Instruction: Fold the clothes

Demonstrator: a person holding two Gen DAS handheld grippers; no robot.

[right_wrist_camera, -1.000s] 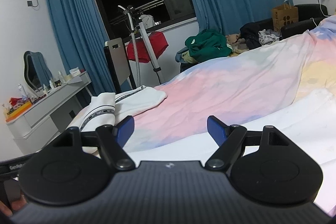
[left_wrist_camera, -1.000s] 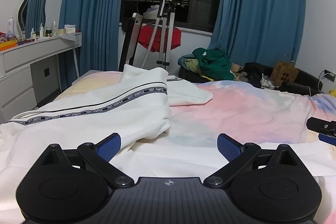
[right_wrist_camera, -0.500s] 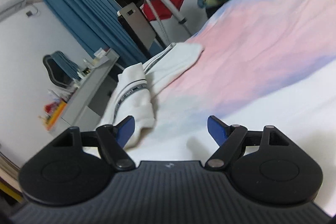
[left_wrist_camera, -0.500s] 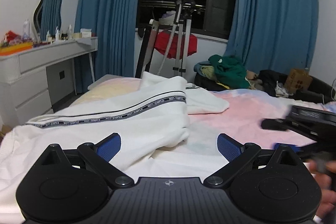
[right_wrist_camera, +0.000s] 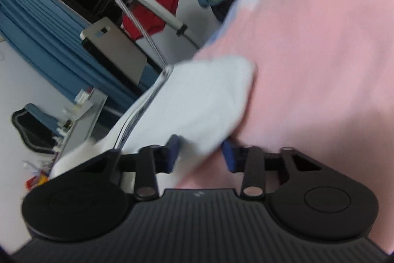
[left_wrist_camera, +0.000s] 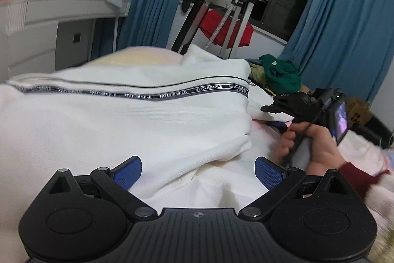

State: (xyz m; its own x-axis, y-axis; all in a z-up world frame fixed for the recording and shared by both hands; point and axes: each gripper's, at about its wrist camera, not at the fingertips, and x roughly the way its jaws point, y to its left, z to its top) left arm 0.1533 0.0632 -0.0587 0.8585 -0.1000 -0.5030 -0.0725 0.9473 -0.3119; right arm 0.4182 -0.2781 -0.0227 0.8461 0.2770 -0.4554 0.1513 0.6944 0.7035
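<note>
White garment (left_wrist_camera: 128, 120) looks soft and floppy (best gripped at hems); right tool (right_wrist_camera: 200, 154) straddles its sleeve end, jaws apart, while left tool (left_wrist_camera: 198, 170) gapes empty.

left tool (left_wrist_camera: 198, 170) sits low and level, blue pads spread wide with nothing between them. right tool (right_wrist_camera: 200, 152) is rolled to one side, pads partly drawn in. the right hand (left_wrist_camera: 312, 139) grips its handle, dark red cuff showing.
</note>
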